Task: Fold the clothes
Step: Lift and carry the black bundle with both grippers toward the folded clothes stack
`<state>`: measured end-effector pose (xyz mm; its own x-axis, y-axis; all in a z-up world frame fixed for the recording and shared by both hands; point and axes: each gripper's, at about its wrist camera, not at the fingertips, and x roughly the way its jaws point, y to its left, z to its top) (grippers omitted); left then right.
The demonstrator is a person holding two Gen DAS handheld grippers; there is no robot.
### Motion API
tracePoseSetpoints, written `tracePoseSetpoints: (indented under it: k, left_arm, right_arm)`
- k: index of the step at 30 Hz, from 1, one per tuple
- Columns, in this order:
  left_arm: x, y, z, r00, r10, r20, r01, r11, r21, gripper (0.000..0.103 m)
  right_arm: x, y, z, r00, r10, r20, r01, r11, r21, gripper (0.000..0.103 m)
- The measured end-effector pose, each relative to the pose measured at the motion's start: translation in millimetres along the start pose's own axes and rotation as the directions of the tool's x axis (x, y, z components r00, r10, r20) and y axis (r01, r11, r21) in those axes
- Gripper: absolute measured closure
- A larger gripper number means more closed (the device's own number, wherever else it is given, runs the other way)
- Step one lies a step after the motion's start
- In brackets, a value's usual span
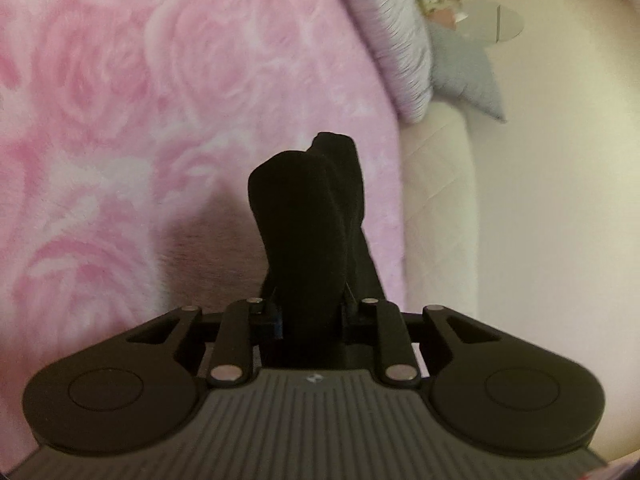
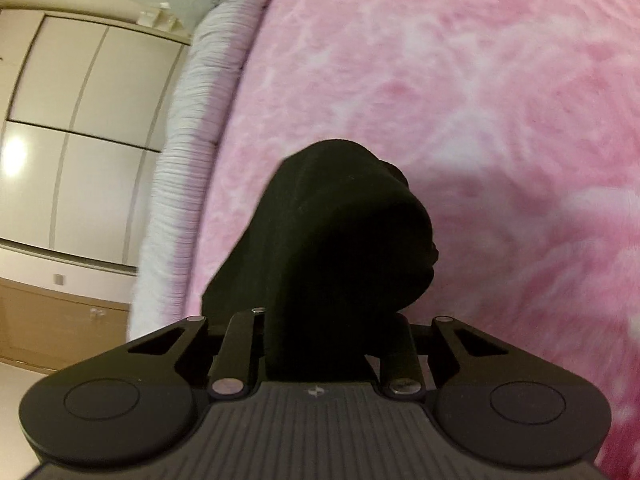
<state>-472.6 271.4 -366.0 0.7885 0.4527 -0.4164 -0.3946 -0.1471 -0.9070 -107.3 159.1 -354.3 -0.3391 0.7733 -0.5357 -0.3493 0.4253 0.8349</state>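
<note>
Between the left gripper's [image 1: 308,248] jaws sits a bunched fold of black cloth [image 1: 304,220] — the jaws are pressed in on it from both sides, and the fabric rises past them in two rounded lobes that hide the fingertips. Beyond and to the left of those jaws spreads a fluffy pink blanket [image 1: 140,100] with a rose pattern; a soft shadow lies on it just left of the pinched cloth. Ahead and to the right of the jaws a pale striped pillow [image 1: 392,40] rests at the blanket's edge, with a grey cushion [image 1: 468,72] just beyond it and the white bed side [image 1: 436,200] falling away to the right.

Between the right gripper's [image 2: 332,264] jaws a larger mound of the same black cloth [image 2: 336,232] is pinched, draping over and covering both fingers, so their tips cannot be seen. Ahead and right of these jaws lies the pink blanket [image 2: 480,100]; to their left runs the striped pillow [image 2: 192,140], and farther left stand white cupboard doors [image 2: 80,120] — blurred.
</note>
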Motion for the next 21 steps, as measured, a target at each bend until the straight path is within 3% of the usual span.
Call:
tracePoseSetpoints:
  k: [4, 7, 11, 13, 15, 18, 21]
  left_arm:
    - [-75.5, -29.6, -12.0, 0.995, -0.034, 0.091, 0.038, 0.998, -0.044, 0.085]
    - [-146.4, -47.6, -26.0, 0.982, -0.027, 0.187, 0.044, 0.995, -0.089, 0.085]
    - [-252.3, -60.9, -44.3, 0.936, -0.007, 0.352, 0.06, 0.988, -0.141, 0.084]
    - [-307.6, -61.8, -52.9, 0.9, 0.009, 0.435, 0.068, 0.985, -0.161, 0.084]
    - [-359.3, -61.2, -63.2, 0.854, 0.025, 0.52, 0.076, 0.982, -0.172, 0.084]
    - [-436.1, -52.9, -80.6, 0.766, 0.051, 0.641, 0.089, 0.979, -0.184, 0.084]
    - [-512.7, -36.3, -90.9, 0.674, 0.077, 0.735, 0.105, 0.975, -0.198, 0.084]
  right_arm:
    - [-4.4, 58.5, -32.5, 0.99, 0.058, -0.126, -0.063, 0.997, -0.036, 0.078]
    - [-2.3, 106.3, -63.2, 0.967, 0.094, -0.236, -0.115, 0.991, -0.075, 0.078]
    - [0.5, 169.9, -104.2, 0.915, 0.132, -0.38, -0.189, 0.975, -0.116, 0.078]
    - [1.9, 201.7, -124.7, 0.881, 0.146, -0.45, -0.228, 0.965, -0.133, 0.078]
    - [3.3, 233.5, -145.2, 0.841, 0.157, -0.517, -0.267, 0.953, -0.146, 0.078]
    - [6.0, 281.1, -176.3, 0.772, 0.167, -0.613, -0.328, 0.931, -0.159, 0.078]
    - [30.8, 327.9, -237.1, 0.692, 0.16, -0.704, -0.396, 0.899, -0.185, 0.078]
